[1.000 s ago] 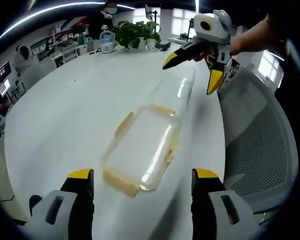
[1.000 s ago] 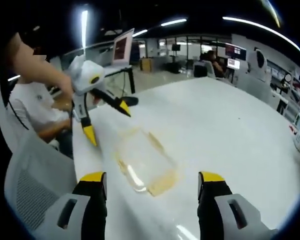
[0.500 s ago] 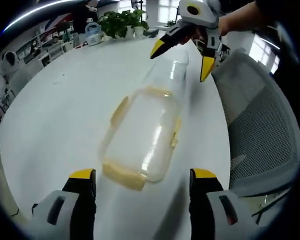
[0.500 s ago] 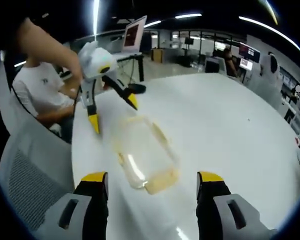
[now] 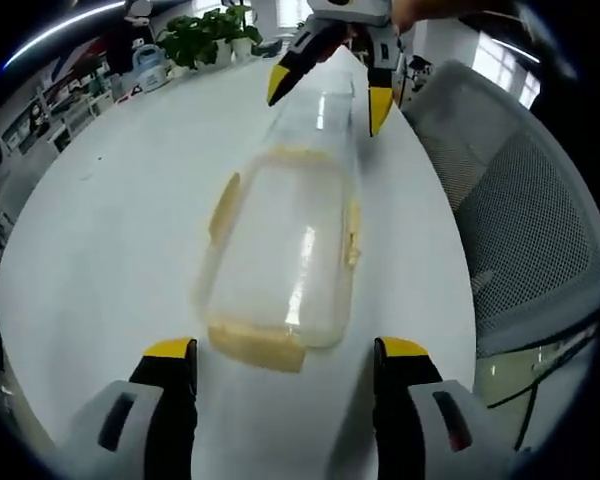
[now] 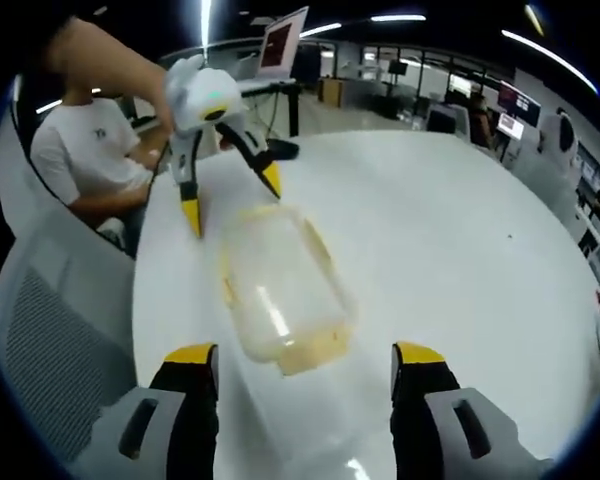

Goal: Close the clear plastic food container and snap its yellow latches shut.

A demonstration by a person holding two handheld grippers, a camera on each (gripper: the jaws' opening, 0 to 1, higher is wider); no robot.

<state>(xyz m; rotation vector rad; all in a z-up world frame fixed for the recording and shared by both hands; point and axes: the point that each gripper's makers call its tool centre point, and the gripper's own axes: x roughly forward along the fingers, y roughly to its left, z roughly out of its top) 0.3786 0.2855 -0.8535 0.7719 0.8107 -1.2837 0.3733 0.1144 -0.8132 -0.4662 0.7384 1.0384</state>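
A: Office room, round white surface (image 5: 110, 230); a grey mesh chair (image 5: 520, 220) stands at its edge and potted plants (image 5: 205, 30) sit at the far side. Where is the clear plastic food container (image 5: 285, 250)?

B: Flat on the white surface, between the two claws, lid seemingly down, yellow latches (image 5: 256, 345) splayed outward on the sides and ends.

A: Claw states?

B: Left claw (image 5: 285, 400) spread wide, empty, just short of the container's near end in the left gripper view. Right claw (image 6: 302, 400) likewise parted and empty, facing the opposite end in the right gripper view.

A: Advice for this step?

B: Judgement only: steady one end, press a latch downward squarely until it seats, then work around. Off-centre pressure could slide the container across the smooth surface.
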